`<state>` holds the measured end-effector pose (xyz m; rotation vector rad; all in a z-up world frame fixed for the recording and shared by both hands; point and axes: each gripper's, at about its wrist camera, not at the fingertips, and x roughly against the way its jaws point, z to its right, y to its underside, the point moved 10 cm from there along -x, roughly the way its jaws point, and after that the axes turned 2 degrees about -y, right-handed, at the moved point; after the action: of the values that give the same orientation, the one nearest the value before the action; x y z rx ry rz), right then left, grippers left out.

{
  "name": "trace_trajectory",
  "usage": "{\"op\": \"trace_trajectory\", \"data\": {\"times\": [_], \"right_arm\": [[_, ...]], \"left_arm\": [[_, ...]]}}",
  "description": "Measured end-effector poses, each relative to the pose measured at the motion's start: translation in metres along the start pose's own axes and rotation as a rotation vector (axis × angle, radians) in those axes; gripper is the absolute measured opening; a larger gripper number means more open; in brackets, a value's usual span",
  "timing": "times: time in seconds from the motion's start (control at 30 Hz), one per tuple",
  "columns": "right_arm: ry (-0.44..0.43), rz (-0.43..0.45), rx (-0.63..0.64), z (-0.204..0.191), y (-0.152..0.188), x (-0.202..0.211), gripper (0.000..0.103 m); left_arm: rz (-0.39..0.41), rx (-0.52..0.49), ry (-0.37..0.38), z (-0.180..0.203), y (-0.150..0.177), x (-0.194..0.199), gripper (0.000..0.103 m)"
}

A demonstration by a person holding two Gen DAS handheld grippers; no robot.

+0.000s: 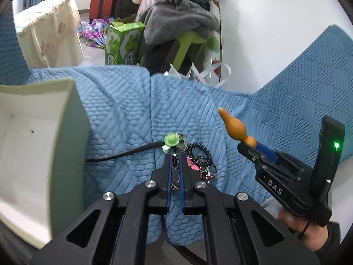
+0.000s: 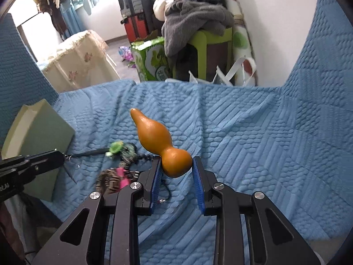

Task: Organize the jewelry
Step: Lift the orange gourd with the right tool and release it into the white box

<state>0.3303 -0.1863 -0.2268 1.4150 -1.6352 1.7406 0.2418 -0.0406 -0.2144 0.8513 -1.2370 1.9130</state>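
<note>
Cluttered bedroom, blue quilted bed cover (image 2: 242,132) as the work surface, no desk in sight. Nearest me in the left wrist view, my left claw (image 1: 175,154) is pinched together on a thin dark piece of the jewelry tangle (image 1: 194,156); exactly which strand I cannot tell. My right claw (image 2: 176,165) is clamped on the fat bulb of an orange gourd charm (image 2: 158,137), neck pointing toward 11 o'clock.

To do this step well, I judge both items want a slow, straight lift so the coiled black cord and chains don't drag the rest of the pile along. Then the box (image 1: 39,150) at 9 o'clock of the left claw, open and pale inside, is the likely drop spot. The grip on the gourd is only on the rounded end, so it could squirt out if squeezed harder.

The tangle: a green round charm (image 1: 171,140) at its 11 o'clock edge, pink bit, black spiral loop, beaded chain, all heaped together on the cover. Farther back: green carton (image 2: 152,59), piled clothes, red suitcase.
</note>
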Motion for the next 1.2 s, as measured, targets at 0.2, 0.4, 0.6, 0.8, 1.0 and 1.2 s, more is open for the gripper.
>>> {"op": "trace_trajectory", "data": {"times": [0.2,0.4,0.6,0.8,1.0,1.2], "right_arm": [[0.004,0.091,-0.026,-0.024,-0.032,0.065,0.025],[-0.006,0.202,0.001,-0.064,-0.076,0.129,0.025],[-0.030,0.256,0.025,-0.111,-0.096,0.150,0.025],[-0.047,0.252,0.096,-0.160,-0.087,0.138,0.025],[-0.090,0.177,0.098,-0.204,-0.061,0.099,0.025],[-0.104,0.102,0.103,-0.233,-0.033,0.064,0.025]], "left_arm": [[0.092,-0.033,-0.018,0.000,-0.035,0.058,0.006],[0.178,-0.059,-0.038,-0.015,-0.064,0.112,0.006],[0.215,-0.031,-0.054,-0.055,-0.070,0.142,0.006],[0.206,0.019,-0.087,-0.101,-0.060,0.143,0.006],[0.170,0.046,-0.109,-0.138,-0.040,0.131,0.006],[0.118,0.053,-0.132,-0.168,-0.025,0.111,0.006]]}}
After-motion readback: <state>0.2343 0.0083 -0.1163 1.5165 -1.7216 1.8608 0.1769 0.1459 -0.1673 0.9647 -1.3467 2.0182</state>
